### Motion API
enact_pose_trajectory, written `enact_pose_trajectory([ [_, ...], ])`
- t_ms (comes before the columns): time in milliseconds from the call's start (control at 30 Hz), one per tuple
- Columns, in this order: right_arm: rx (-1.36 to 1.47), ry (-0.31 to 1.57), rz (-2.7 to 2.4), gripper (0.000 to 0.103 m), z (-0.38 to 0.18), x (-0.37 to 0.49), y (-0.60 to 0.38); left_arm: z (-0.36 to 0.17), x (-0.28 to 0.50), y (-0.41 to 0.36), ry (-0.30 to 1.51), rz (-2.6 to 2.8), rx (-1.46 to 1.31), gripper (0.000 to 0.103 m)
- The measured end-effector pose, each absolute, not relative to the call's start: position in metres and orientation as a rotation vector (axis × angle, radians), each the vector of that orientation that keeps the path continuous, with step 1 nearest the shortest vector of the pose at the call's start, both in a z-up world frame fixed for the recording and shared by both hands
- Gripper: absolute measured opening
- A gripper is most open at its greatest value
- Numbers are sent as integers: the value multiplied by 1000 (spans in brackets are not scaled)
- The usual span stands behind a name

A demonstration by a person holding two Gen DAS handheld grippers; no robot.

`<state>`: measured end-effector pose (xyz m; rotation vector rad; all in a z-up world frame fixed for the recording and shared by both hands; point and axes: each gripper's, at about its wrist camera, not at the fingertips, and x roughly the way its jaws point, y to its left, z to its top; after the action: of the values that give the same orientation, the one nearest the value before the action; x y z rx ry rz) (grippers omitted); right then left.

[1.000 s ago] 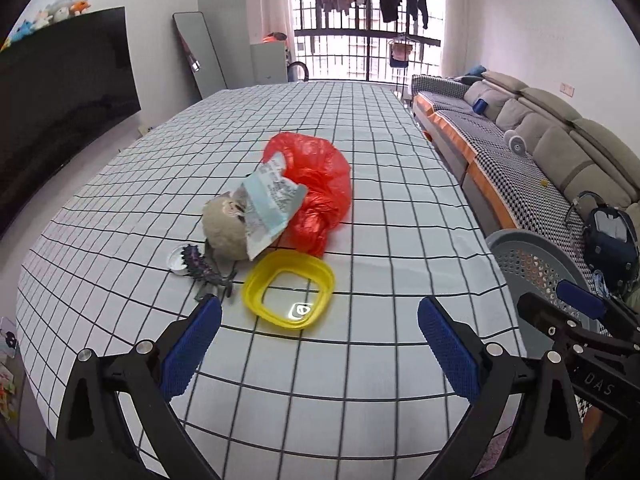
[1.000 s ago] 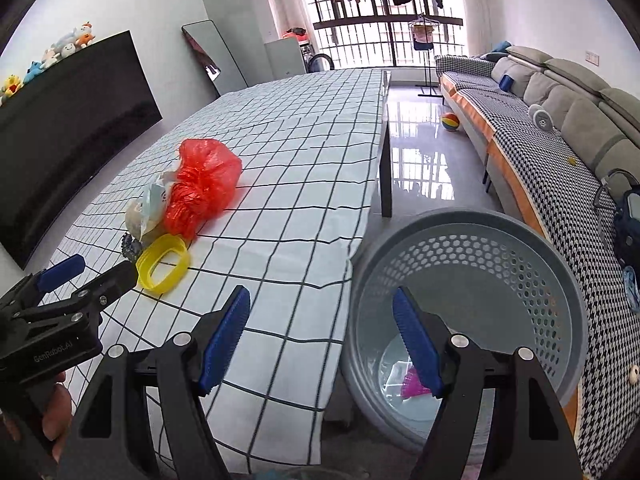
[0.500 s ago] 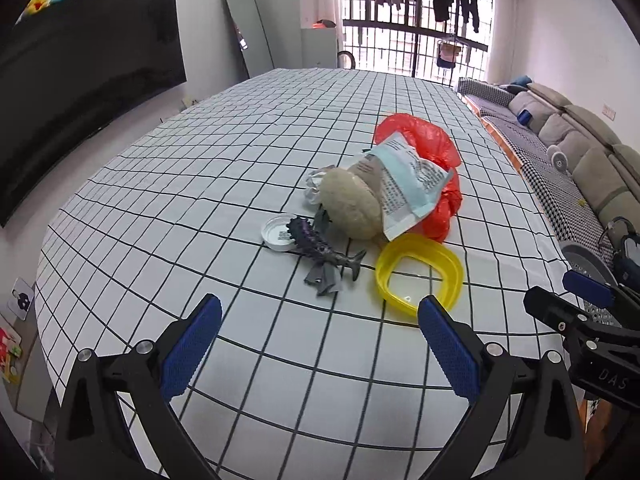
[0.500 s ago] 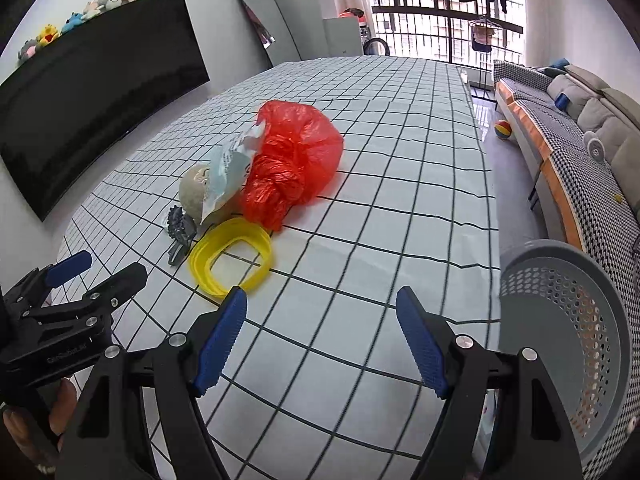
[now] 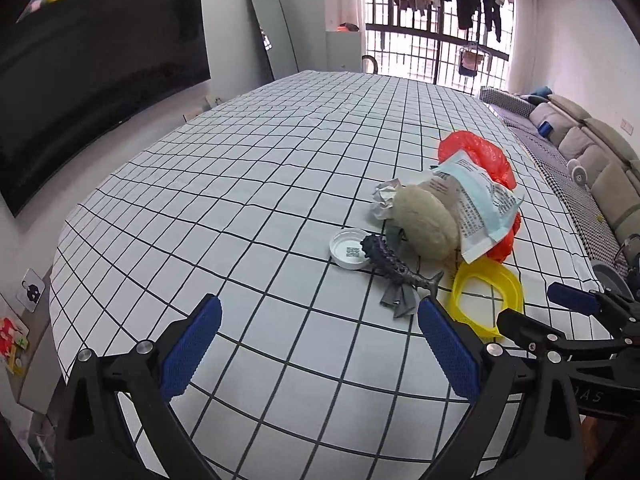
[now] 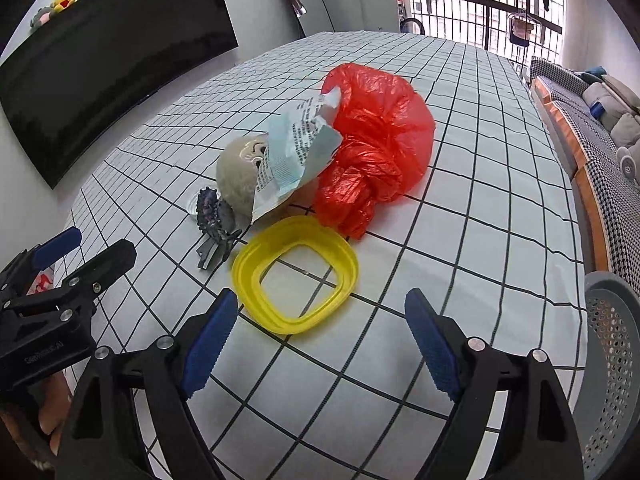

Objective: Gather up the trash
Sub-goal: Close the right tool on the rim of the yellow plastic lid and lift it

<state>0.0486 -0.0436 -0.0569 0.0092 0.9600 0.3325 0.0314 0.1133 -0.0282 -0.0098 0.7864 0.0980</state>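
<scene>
Yellow plastic forms the squarish ring (image 6: 295,274) that lies flat on the checked tablecloth (image 6: 480,240), just ahead of the right gripper (image 6: 318,338). That gripper's blue-padded jaws are opening, and nothing is caught between them; the ring is seen beyond the fingertips, not touched. Behind the ring a small heap of trash is gathered: a crumpled red plastic bag (image 6: 380,148), a printed pale-blue wrapper (image 6: 296,160) leaning against the bag, and a rounded beige lump (image 6: 236,176) tucked under the wrapper. A dark spiky toy fish (image 5: 390,262) is laid beside a white lid (image 5: 348,248), with its head overlapping the lid's rim. A crumpled silvery scrap (image 5: 382,200) is seen behind the beige lump; what it is made of cannot be told for certain.

The left gripper (image 5: 318,344) is held over bare cloth with its jaws wide apart and empty, the trash lying ahead and to its right. A grey perforated basket (image 6: 612,360) is seen beside the table's right edge, well apart from the heap. A person's hand (image 6: 44,420) is glimpsed under the left gripper's body.
</scene>
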Motion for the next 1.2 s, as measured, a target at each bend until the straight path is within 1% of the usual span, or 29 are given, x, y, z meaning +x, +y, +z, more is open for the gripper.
enact_pose_trajectory([
  [267, -34, 995, 331, 82, -66, 58, -19, -36, 40, 140, 801, 144, -50, 97],
  [567, -48, 1004, 318, 82, -74, 64, -12, -49, 50, 145, 831, 149, -59, 97],
  [900, -97, 994, 284, 83, -76, 59, -4, -37, 47, 151, 800, 115, -80, 97],
  [1200, -44, 990, 282, 83, -75, 62, -14, -31, 43, 157, 794, 136, -80, 97],
])
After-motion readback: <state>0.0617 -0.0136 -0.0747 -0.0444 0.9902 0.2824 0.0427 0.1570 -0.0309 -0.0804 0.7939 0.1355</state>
